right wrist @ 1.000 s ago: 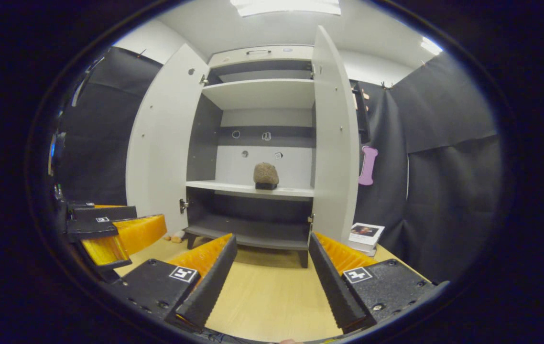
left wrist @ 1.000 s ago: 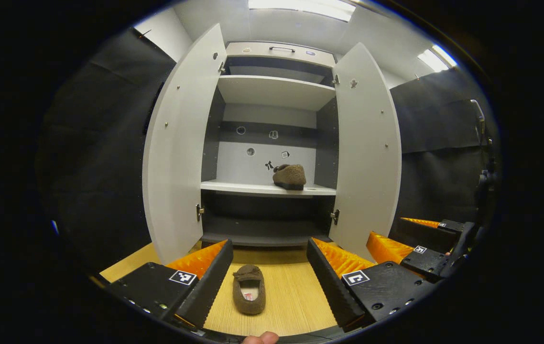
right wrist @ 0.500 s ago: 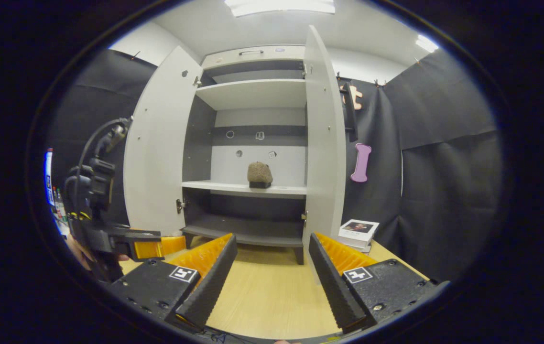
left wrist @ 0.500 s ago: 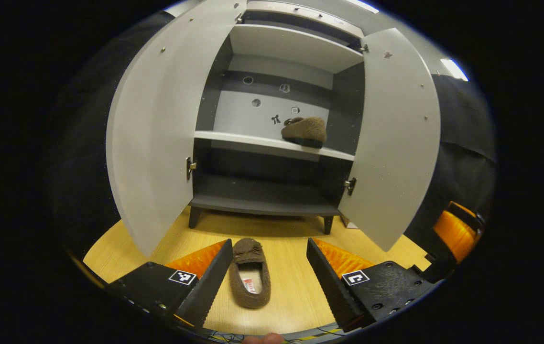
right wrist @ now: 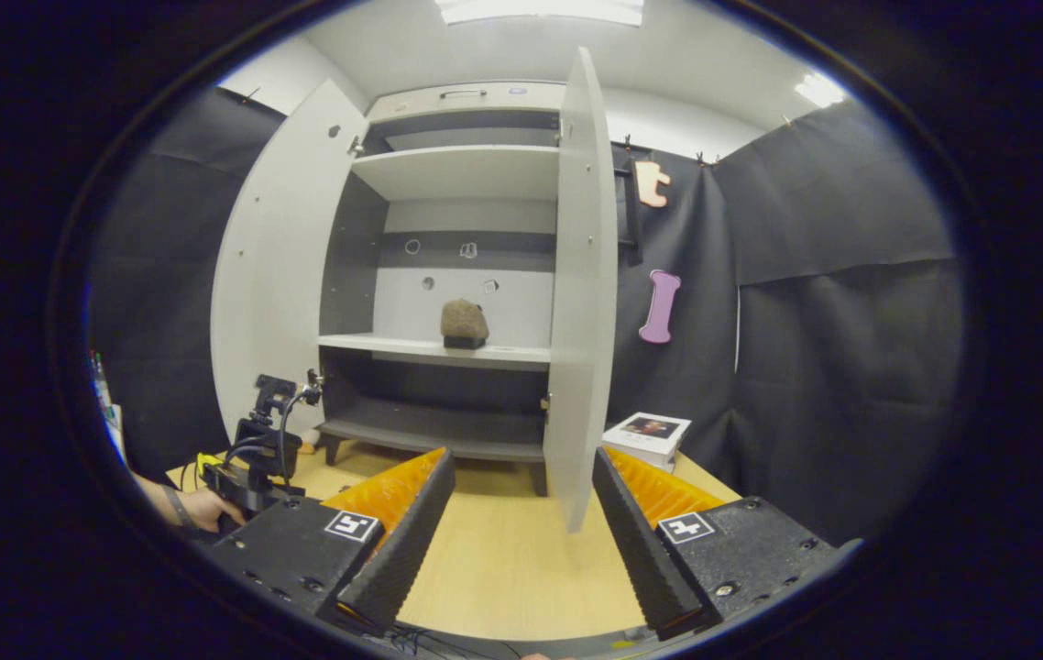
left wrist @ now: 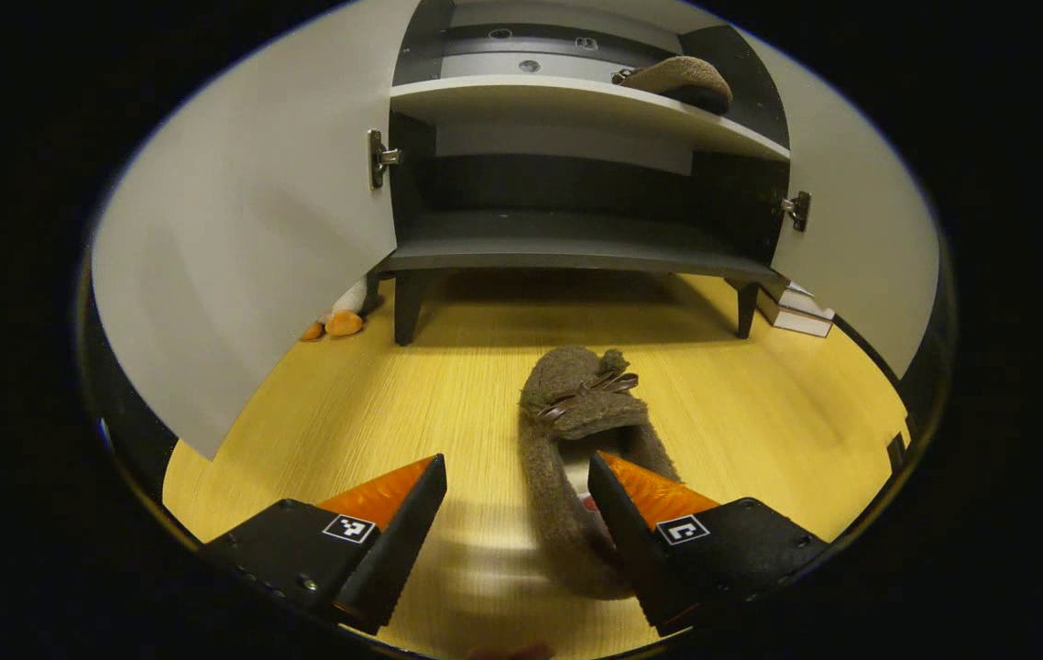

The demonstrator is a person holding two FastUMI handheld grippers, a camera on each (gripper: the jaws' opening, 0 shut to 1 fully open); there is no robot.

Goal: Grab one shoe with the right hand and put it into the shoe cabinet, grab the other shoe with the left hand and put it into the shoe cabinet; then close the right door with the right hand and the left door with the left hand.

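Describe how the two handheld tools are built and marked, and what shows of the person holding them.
Each tool, left and right, has two wedge-shaped fingers with ribbed, sawtooth inner faces, mounted on black blocks with visible screws. Every block carries a small square black-and-white marker. In the right gripper view, the left tool appears farther off as a dark body with a camera mount and looping cables, held by a hand wearing a dark wristband.

left gripper (left wrist: 517,527) jaws apart, low over wooden floor (left wrist: 375,403); brown slipper (left wrist: 576,431) beside right finger; second slipper (left wrist: 673,78) on far cabinet shelf (left wrist: 531,96).
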